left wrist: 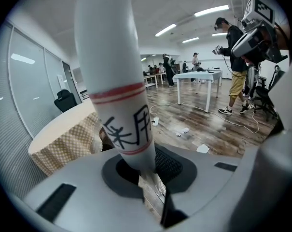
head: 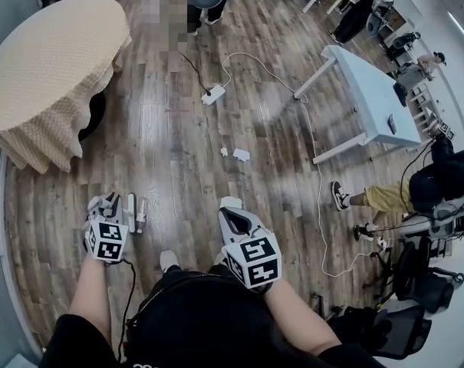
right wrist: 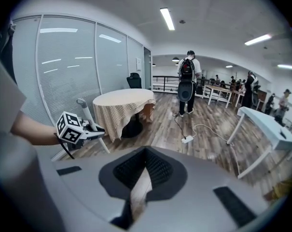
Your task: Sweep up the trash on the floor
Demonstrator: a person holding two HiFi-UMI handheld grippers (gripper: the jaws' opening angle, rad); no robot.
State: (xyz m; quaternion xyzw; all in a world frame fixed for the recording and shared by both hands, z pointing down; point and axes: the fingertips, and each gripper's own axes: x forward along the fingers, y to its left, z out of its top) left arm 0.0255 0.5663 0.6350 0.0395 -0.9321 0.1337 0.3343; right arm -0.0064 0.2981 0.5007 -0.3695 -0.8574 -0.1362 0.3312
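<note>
A white handle (left wrist: pixel 114 81), presumably a broom's, was clamped in the left gripper (head: pixel 118 204), the right gripper (head: pixel 232 211) was closed on nothing, and the paper scraps (head: pixel 241 154) were left unswept on the floor (head: pixel 162 113) ahead.

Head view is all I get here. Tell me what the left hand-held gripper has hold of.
Observer: The left hand-held gripper is shut on a white handle that rises steeply out of its jaws.
Operator: Describe any marks on it.
Observer: Two red bands circle it, with black characters printed between them.
Operator: Now check the right one.
Observer: The right hand-held gripper has its jaws together with nothing between them. Only the floor shows through the slit.
</note>
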